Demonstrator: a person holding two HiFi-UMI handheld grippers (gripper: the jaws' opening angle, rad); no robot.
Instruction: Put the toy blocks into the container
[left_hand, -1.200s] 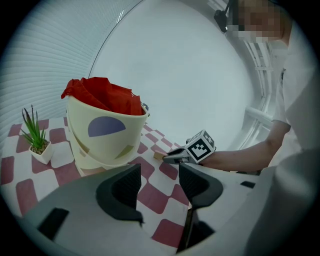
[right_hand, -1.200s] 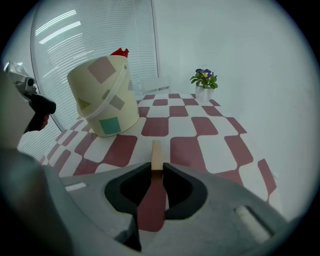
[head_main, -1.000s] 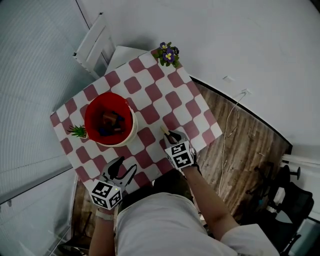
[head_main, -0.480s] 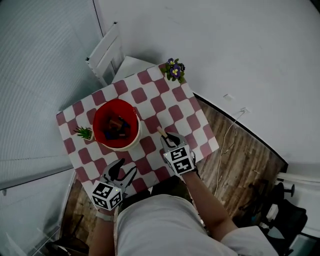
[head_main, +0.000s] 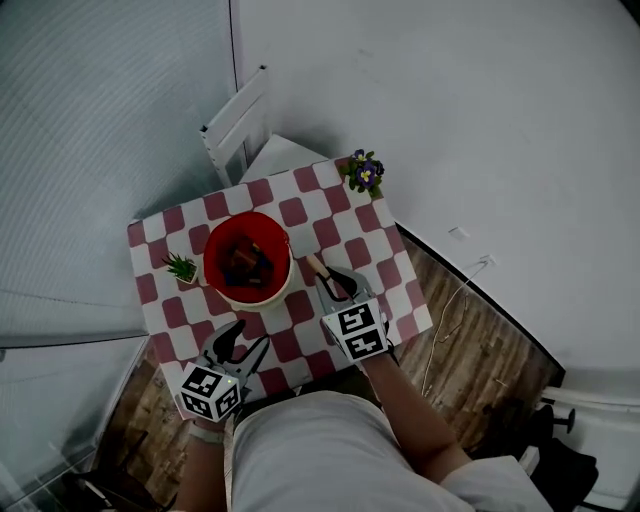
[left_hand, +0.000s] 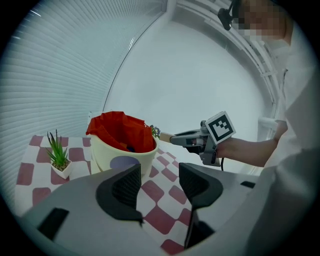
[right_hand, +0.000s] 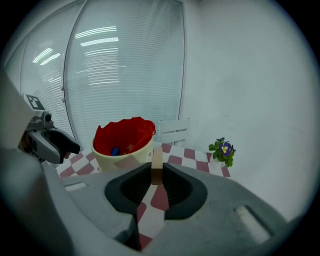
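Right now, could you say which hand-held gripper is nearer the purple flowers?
Right. The right hand-held gripper is over the table, toward the flowers; the left hand-held gripper hangs at the near edge.

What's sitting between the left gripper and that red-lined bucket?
Nothing: only bare checked tablecloth separates the left gripper from the bucket, as the head view shows.

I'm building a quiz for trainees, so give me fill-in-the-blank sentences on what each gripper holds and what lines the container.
1. The right gripper is shut on a tan wooden ____.
2. The left gripper, jaws apart, holds ____.
3. The cream container has a liner coloured ____.
Missing words: block; nothing; red.
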